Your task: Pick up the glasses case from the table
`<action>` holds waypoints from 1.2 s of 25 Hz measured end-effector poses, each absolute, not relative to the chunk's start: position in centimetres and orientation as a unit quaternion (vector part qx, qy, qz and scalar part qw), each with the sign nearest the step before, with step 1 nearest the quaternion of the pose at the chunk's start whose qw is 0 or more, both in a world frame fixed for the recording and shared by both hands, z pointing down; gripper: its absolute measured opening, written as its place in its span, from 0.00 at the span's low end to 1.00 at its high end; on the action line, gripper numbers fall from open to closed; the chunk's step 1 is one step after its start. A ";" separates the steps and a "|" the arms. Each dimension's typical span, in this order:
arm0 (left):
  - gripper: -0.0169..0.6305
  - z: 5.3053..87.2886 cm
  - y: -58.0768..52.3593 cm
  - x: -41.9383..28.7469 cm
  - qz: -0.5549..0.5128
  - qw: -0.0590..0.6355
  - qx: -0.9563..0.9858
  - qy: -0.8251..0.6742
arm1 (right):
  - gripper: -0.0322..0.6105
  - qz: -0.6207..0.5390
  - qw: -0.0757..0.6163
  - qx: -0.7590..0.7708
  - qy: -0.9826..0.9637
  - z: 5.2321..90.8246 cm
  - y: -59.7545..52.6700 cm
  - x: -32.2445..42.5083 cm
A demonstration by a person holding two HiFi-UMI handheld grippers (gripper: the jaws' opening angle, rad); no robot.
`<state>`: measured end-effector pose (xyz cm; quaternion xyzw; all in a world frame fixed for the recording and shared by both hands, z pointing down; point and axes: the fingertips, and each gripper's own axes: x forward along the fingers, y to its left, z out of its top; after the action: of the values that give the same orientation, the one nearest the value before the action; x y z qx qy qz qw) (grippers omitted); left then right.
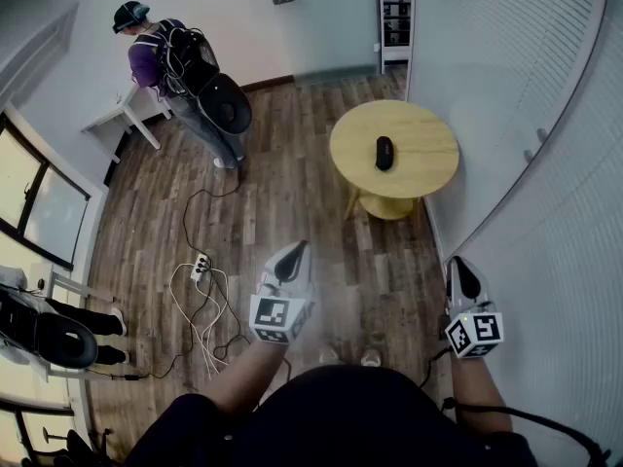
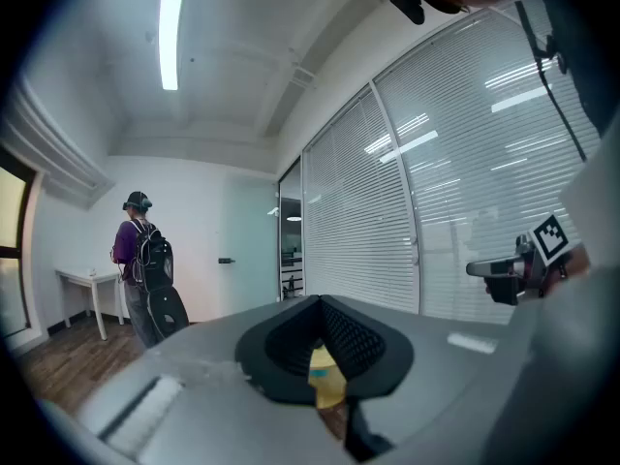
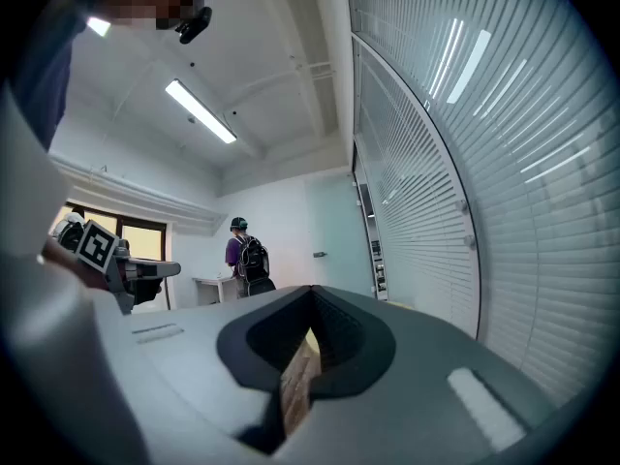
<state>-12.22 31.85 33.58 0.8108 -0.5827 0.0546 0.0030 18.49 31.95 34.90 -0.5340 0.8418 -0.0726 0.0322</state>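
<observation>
In the head view a black oval glasses case (image 1: 384,152) lies near the middle of a round yellow table (image 1: 428,178). Both grippers are held level well short of the table, over the wooden floor. My left gripper (image 1: 294,251) points toward the table from the lower middle, jaws together with nothing in them. My right gripper (image 1: 462,266) is further right, beside the blind-covered wall, also shut and empty. In the left gripper view the jaws (image 2: 320,303) meet, and a sliver of yellow shows through the slit. In the right gripper view the right gripper (image 3: 312,296) looks the same.
A person with a backpack (image 1: 175,61) stands at a white desk (image 1: 122,115) at the far left. A power strip with cables (image 1: 201,266) lies on the floor left of my left gripper. A glass wall with blinds (image 1: 545,115) runs along the right.
</observation>
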 end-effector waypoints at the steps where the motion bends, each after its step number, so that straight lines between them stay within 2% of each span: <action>1: 0.03 33.5 31.8 -12.3 0.052 0.004 0.811 -0.583 | 0.06 -0.070 0.032 -0.534 0.842 34.8 31.8 18.3; 19: 0.03 32.0 29.2 -9.7 0.058 -0.032 0.812 -0.580 | 0.06 -0.054 0.065 -0.550 0.831 33.4 28.7 20.5; 30: 0.03 35.5 20.9 -11.1 0.059 0.014 0.819 -0.571 | 0.06 -0.091 0.038 -0.543 0.834 35.9 22.4 17.5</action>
<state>-11.13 20.90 35.47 0.8186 -0.5712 0.0589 0.0139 17.54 22.38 35.93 -0.5433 0.8337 -0.0912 0.0378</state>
